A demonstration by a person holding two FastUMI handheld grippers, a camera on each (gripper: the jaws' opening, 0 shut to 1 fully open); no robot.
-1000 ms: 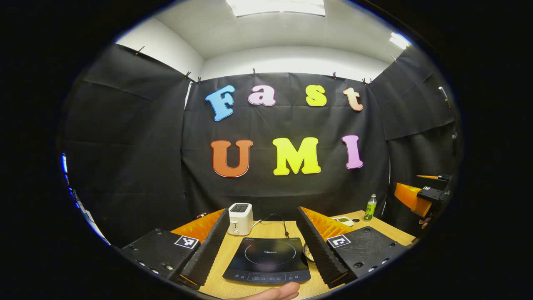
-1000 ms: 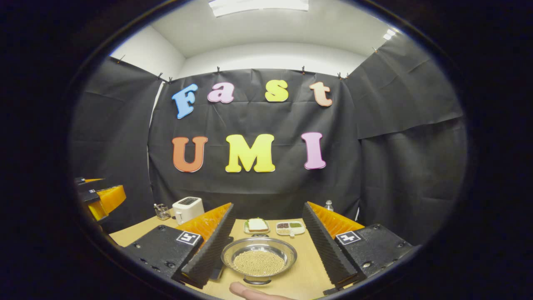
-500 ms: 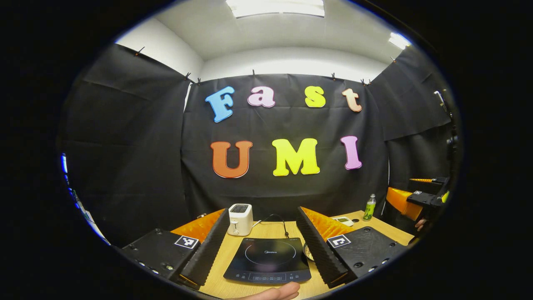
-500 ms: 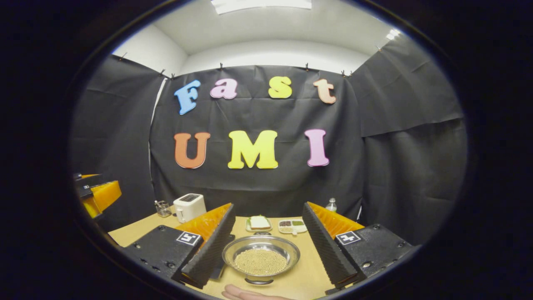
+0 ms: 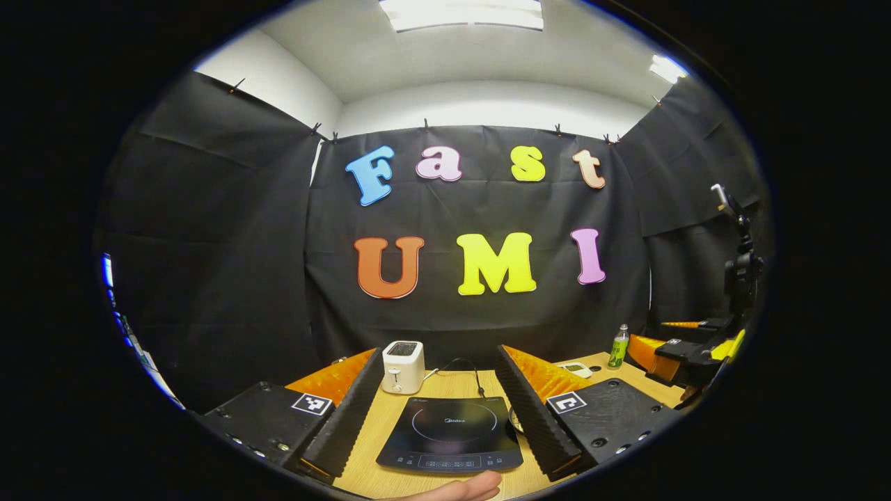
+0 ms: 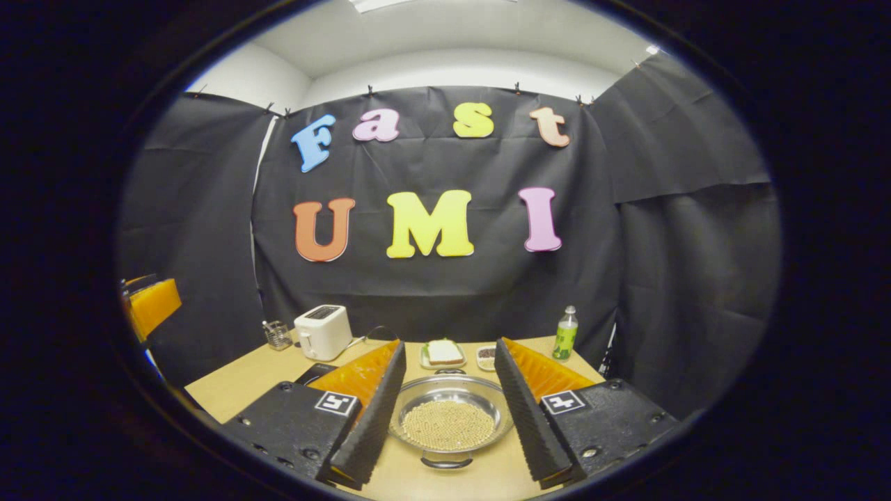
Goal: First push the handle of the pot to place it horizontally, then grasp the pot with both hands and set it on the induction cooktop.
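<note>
Pot (image 6: 450,417) lies between right hand-held gripper (image 6: 445,379) fingers (apart).

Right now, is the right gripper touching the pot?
Cannot tell. In the right gripper view the right gripper is open and its fingers flank the pot, overlapping its rim, so no gap or contact is plain.

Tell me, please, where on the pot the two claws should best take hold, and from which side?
Probably the pot by its rim, one claw at each side, coming from above. It is wide, shallow and full of small beads, so a level two-sided hold should keep it from tipping. The near handle is small and low. The right claw is open around the pot.
</note>
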